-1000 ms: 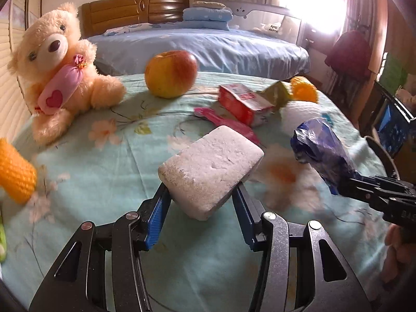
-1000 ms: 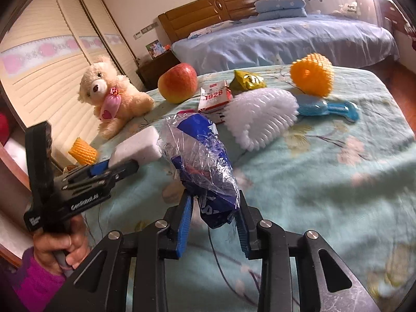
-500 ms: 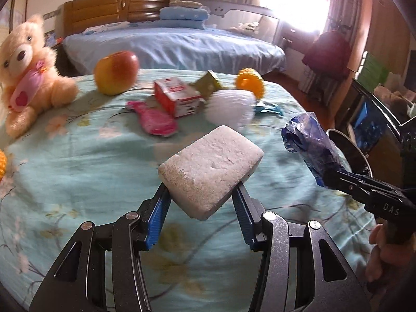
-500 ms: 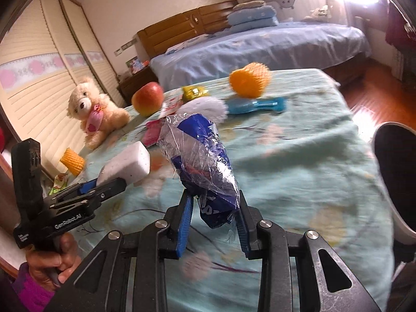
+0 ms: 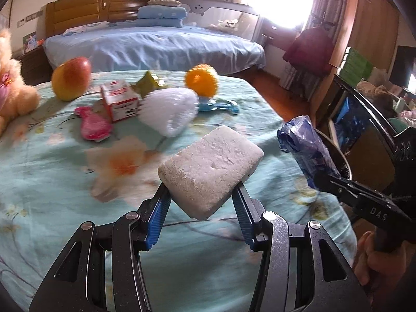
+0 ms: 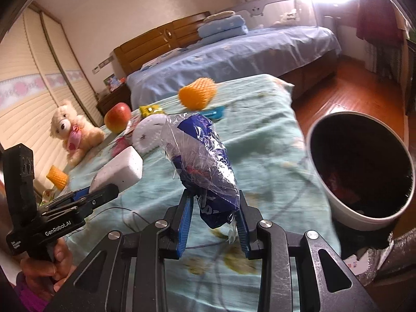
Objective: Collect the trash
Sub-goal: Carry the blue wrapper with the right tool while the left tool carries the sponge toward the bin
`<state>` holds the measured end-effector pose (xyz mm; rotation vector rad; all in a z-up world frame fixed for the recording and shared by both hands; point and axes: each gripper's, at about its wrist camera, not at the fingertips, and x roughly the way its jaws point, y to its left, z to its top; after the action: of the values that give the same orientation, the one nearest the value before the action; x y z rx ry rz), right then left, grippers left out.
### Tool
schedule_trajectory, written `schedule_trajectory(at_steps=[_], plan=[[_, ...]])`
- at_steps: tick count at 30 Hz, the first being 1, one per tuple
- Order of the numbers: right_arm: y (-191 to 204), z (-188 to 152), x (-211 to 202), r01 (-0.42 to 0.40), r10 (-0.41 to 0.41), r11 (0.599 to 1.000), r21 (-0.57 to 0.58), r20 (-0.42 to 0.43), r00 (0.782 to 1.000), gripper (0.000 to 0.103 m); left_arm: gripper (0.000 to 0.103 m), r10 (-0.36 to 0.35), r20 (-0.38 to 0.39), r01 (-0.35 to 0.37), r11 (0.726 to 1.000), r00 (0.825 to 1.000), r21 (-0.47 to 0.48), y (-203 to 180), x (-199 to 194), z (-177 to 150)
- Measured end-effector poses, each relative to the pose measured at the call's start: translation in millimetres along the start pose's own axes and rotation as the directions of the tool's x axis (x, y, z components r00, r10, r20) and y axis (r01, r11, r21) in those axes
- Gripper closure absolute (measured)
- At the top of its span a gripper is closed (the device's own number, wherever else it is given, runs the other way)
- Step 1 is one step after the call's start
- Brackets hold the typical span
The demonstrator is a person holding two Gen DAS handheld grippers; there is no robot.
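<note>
Foam block [image 5: 210, 171] sits clamped in my left claw [image 5: 201, 202], above the floral cloth [image 5: 52, 182]. In the right view, my right claw [image 6: 213, 215] pinches a blue wrapper [image 6: 205, 161], left of the bin [image 6: 345, 210].

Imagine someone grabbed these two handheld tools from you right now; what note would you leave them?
Left tool: shut on the white foam block, held above the bed cover.
Right tool: shut on the crumpled blue wrapper, also in the air.
Trash bin: white, just off the bed's right edge, something already inside.
Done: both pieces picked up.
Left: drop both in the bin, probably then sort the yellow wrapper and white foam net from the apple.
</note>
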<state>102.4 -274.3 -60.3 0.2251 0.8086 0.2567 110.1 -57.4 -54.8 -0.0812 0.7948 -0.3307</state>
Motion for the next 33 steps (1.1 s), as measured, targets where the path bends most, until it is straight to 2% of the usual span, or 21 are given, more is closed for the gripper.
schedule_trajectory(at_steps=[20, 33], plan=[[-59.9, -1.4, -27.2, 0.087, -0.091, 0.992, 0.095, 0.04, 0.995, 0.071, 0.054, -0.078, -0.037, 0.081, 0.993, 0.996, 0.09, -66.6, 27.7, 11.4], [-92.9, -4.9, -41.3, 0.134, -0.143, 0.98, 0.149, 0.055, 0.988, 0.071, 0.054, -0.12, -0.057, 0.127, 0.979, 0.991, 0.162, -116.8, 45.8, 20.4]])
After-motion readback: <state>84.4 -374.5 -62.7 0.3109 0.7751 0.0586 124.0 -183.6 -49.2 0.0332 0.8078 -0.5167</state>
